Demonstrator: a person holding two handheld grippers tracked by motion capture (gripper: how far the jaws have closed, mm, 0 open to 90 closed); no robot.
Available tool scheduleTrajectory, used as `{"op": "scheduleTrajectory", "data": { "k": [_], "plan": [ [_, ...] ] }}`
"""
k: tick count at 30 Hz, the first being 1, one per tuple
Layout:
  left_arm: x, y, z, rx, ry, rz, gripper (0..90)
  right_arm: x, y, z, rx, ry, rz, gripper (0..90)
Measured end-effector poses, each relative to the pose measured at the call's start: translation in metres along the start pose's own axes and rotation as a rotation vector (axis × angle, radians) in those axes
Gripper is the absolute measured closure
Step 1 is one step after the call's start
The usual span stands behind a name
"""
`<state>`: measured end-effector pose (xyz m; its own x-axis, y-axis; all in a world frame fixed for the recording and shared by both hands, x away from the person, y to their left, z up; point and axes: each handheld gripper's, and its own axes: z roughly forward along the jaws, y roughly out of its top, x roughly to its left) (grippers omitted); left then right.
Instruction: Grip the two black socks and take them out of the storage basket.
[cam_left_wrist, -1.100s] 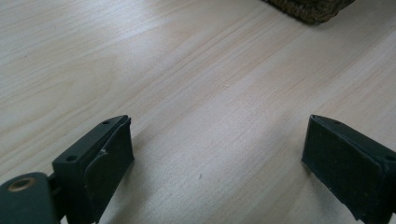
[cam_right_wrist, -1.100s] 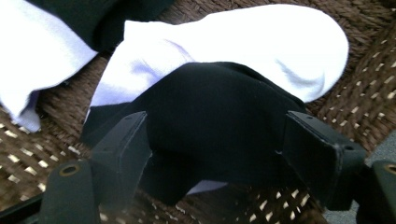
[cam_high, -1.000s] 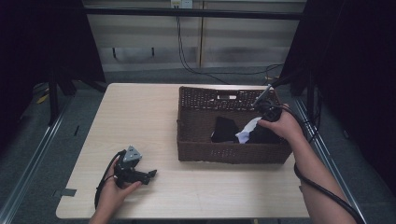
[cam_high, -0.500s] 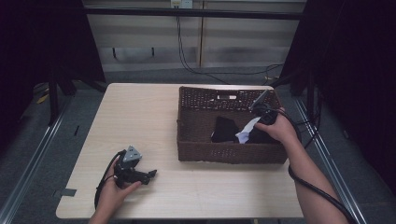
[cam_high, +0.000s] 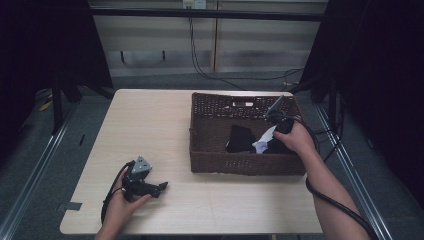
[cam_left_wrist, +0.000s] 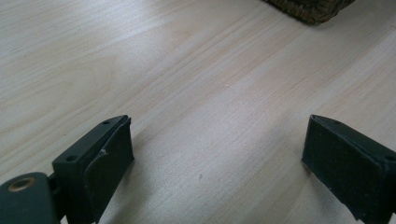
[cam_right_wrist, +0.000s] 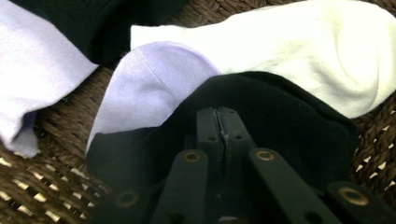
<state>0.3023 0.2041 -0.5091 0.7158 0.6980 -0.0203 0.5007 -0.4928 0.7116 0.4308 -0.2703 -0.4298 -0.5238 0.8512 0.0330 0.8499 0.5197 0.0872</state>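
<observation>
Since a second ago the right hand (cam_high: 294, 137) has drawn slightly back toward the near right corner of the basket, while the left hand has stayed where it was. Taking the brown wicker basket (cam_high: 220, 162) as the landmark, it stands on the right half of the pale wooden table (cam_high: 150, 120), whose bare top spreads to the basket's left and in front of it. Inside the basket, at its right end, lies a small heap of socks: a black sock (cam_high: 240, 137) toward the middle, a white sock (cam_right_wrist: 303, 44) and a lilac-toed sock (cam_right_wrist: 154, 81) beside it, all resting on the woven floor. The right gripper (cam_right_wrist: 219, 123) reaches down into that right end, and in the right gripper view its jaws are pressed together with a fold of another black sock (cam_right_wrist: 289, 112) bunched around their tips; whether any cloth is actually pinched between them cannot be told. Well to the basket's left and nearer the person, the left hand (cam_high: 120, 207) holds the left gripper (cam_high: 160, 187) low over the bare table, its jaws spread wide apart with nothing between them, a corner of the basket just visible beyond in the left gripper view.
</observation>
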Motion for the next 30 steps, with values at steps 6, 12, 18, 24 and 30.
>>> {"op": "scheduleTrajectory", "data": {
  "k": [6, 12, 18, 24, 30],
  "plan": [
    [0.000, 0.000, 0.000, 0.001, 0.000, -0.001, 7.9, -0.005, -0.004, -0.009, -0.009, 0.030, 0.016, 90.0],
    [0.000, 0.000, 0.000, 0.001, 0.000, 0.000, 7.9, -0.009, -0.007, -0.015, -0.022, 0.041, 0.024, 90.0],
    [-0.001, 0.000, 0.000, -0.006, 0.001, -0.008, 7.9, -0.010, -0.009, -0.021, -0.039, 0.041, 0.020, 90.0],
    [0.000, 0.000, 0.000, -0.005, 0.002, -0.002, 7.9, -0.010, -0.009, -0.046, -0.047, 0.037, 0.008, 90.0],
    [0.000, 0.000, 0.000, 0.000, 0.001, -0.001, 7.9, -0.012, -0.011, -0.074, -0.069, 0.043, 0.005, 90.0]
  ]
}}
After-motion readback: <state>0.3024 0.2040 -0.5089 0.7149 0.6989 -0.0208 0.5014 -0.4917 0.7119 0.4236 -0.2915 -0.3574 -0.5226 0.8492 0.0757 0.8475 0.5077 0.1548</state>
